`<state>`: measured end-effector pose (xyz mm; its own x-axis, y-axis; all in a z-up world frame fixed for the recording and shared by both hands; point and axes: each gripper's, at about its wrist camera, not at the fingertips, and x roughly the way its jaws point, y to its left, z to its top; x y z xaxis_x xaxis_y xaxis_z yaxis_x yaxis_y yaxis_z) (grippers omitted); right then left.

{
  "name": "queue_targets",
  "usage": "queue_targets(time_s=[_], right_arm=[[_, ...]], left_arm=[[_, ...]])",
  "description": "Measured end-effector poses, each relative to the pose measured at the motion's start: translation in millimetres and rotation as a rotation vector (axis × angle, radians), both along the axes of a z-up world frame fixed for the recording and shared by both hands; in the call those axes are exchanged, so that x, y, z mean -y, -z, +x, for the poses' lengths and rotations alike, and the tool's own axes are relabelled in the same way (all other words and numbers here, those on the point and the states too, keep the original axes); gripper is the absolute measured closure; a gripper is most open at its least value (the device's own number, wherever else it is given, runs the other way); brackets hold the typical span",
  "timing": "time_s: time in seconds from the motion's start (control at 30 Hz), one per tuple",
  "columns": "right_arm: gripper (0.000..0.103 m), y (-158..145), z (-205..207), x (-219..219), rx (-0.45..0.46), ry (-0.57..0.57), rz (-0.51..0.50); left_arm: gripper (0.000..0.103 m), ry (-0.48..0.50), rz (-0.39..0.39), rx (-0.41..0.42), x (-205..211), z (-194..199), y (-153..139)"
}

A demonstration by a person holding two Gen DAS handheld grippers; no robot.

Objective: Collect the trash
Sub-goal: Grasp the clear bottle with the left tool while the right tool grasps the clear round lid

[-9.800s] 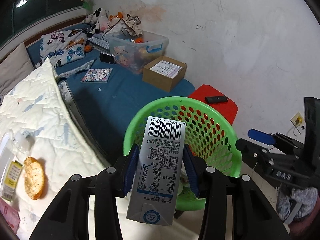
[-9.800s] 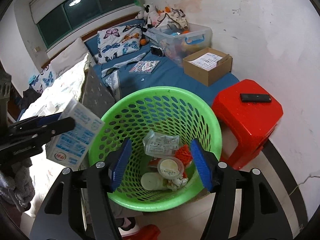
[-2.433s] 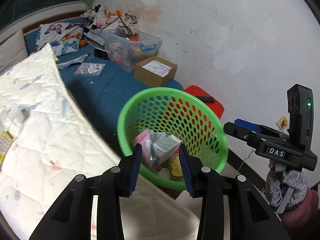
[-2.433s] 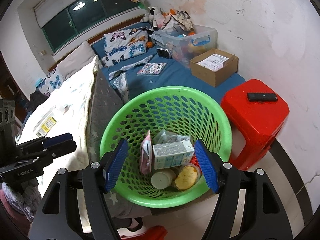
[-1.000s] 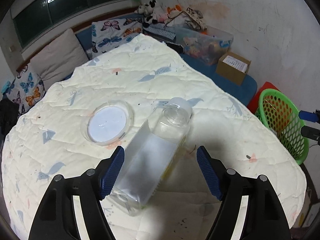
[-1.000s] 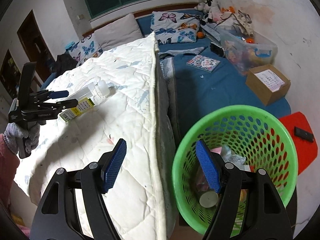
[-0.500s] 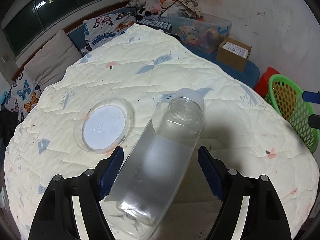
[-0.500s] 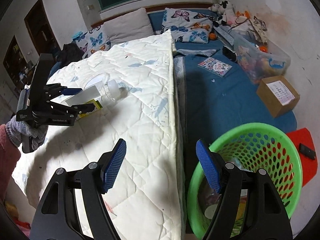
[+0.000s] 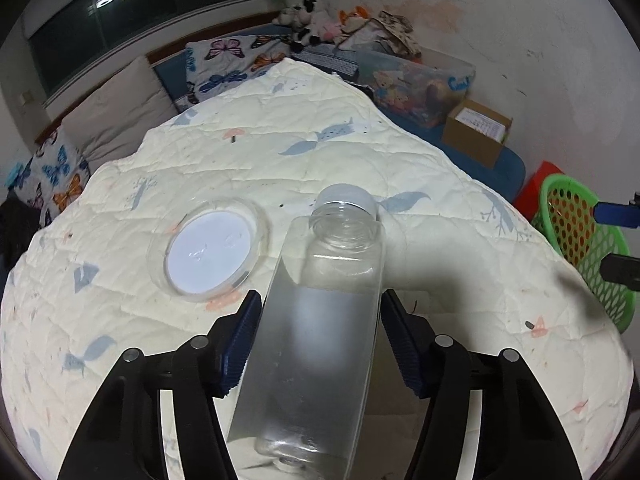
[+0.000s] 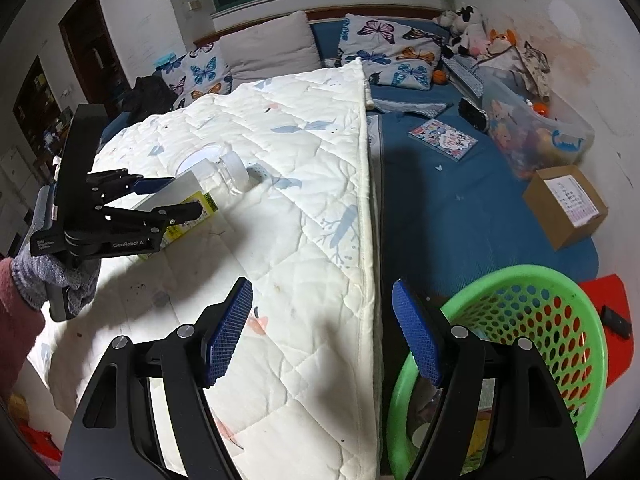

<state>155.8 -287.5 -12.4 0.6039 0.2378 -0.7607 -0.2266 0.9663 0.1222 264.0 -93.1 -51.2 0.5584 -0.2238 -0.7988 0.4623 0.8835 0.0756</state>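
Some trash already lies in the green basket (image 10: 520, 300) beside the bed, but a clear plastic bottle (image 9: 320, 320) and a round clear lid (image 9: 208, 250) remain on the white quilt (image 9: 360, 168). That bottle lies on its side between the left gripper's (image 9: 320, 340) closing fingers, its long axis running away from the gripper with the capped neck pointing toward the pillows. Over the quilt's edge, the right gripper (image 10: 322, 336) stands open and empty.
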Motion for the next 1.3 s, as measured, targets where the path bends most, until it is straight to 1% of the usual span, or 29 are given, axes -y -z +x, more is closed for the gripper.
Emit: queue_targets(time_s=[0.1,0.27,0.37,0.43,0.53,0.6,0.67,0.8,0.93,1.13,1.23,1.3], right_arm=[[0.030,0,2,-5,0.006,-0.016,-0.009],[0.030,2,12,-19,0.005,-0.055,-0.016],[0.030,5,23,-34,-0.005,-0.094,-0.007],[0.030,7,29,-45,-0.010,-0.116,-0.007],[0.030,11,41,-67,-0.010,-0.161,-0.021],[0.024,14,49,-81,-0.004,-0.186,-0.028],[0.023,16,57,-97,0.006,-0.213,-0.032],[0.022,19,76,-122,0.013,-0.249,-0.032],[0.020,25,99,-147,0.009,-0.280,-0.032],[0.015,42,137,-179,-0.015,-0.285,-0.047],[0.014,51,156,-191,-0.046,-0.281,-0.017],[0.011,56,166,-198,-0.058,-0.277,-0.016]], left_arm=[[0.045,-0.038,-0.008,0.013,-7,-7,-3],[0.045,-0.117,-0.045,0.033,-32,-23,-15],[0.045,-0.154,-0.064,0.049,-50,-37,-25],[0.045,-0.180,-0.063,0.067,-62,-46,-32],[0.045,-0.225,-0.079,0.088,-82,-58,-43],[0.045,-0.248,-0.091,0.092,-92,-64,-48],[0.045,-0.275,-0.088,0.103,-102,-70,-51],[0.045,-0.313,-0.084,0.108,-119,-81,-54],[0.045,-0.343,-0.104,0.112,-135,-93,-56],[0.045,-0.377,-0.128,0.114,-151,-105,-55],[0.045,-0.390,-0.131,0.112,-160,-110,-53],[0.045,-0.400,-0.136,0.112,-166,-111,-52]])
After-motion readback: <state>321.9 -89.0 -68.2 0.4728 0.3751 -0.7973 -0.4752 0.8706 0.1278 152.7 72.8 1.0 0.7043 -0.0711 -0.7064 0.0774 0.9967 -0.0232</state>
